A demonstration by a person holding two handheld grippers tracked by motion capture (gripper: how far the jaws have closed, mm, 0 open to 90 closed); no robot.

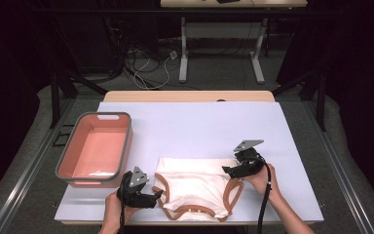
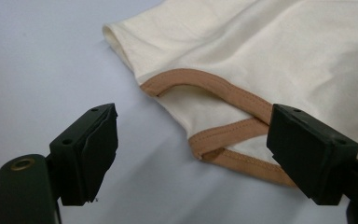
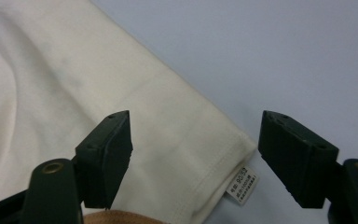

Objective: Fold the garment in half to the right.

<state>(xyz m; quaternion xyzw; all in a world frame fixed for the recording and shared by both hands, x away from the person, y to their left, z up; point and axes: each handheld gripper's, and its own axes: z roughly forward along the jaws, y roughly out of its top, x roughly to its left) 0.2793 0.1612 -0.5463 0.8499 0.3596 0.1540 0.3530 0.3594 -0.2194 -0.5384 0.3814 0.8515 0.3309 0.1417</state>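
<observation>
A pale lilac rectangular table top [image 1: 195,122] is carrying two things. A salmon-pink plastic tub with a grey rim [image 1: 95,148] is sitting along its left edge, and a cream cotton garment with tan-brown trim [image 1: 197,187] is lying flat by the near edge, near the middle.

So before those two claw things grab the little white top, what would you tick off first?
1. Left gripper open, brown-trimmed edge between its jaws: ok.
2. Right gripper open over the side seam: ok.
3. Garment gripped: not ok, no pad presses on it.
4. Garment lying flat on the table: ok, mild wrinkles.
5. Care label clear of the right gripper's jaws: cannot tell.
6. Pink bin free to receive it: ok.
</observation>
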